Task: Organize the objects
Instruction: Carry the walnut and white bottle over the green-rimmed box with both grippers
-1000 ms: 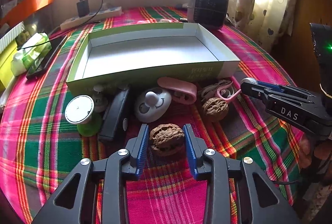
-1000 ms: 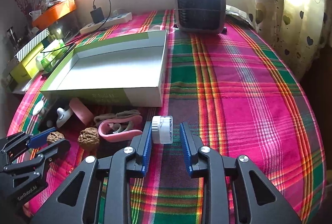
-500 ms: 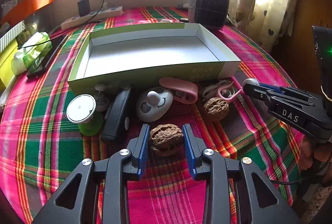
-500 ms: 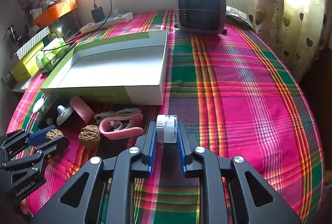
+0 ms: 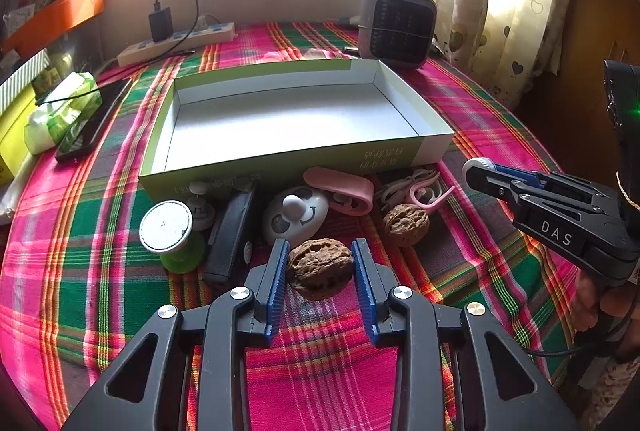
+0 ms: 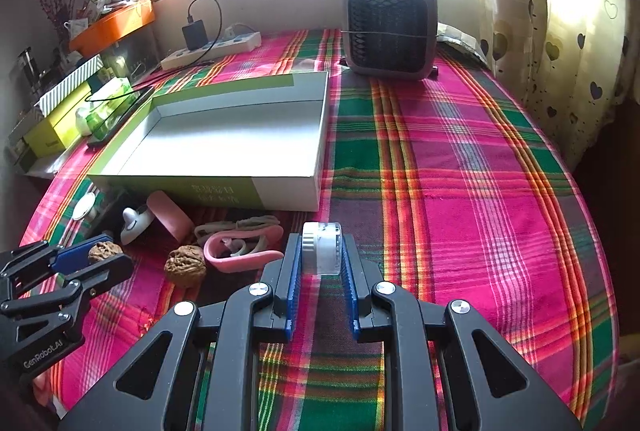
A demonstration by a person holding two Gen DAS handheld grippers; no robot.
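Walnut (image 5: 320,268), brown and deeply wrinkled, sat on the plaid-covered counter (image 5: 320,371), pinched between the left gripper's (image 5: 320,263) blue fingers (image 5: 279,271). Beside it, the right gripper (image 6: 321,251) had closed on a small white, ridged-capped container (image 6: 322,248) near the empty box (image 6: 224,147).

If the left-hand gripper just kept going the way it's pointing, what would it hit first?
It already holds a walnut between its fingers. Straight ahead, the left gripper would probably meet the white egg-shaped toy first, then the green box's near wall. Depth is hard to judge through the fisheye.
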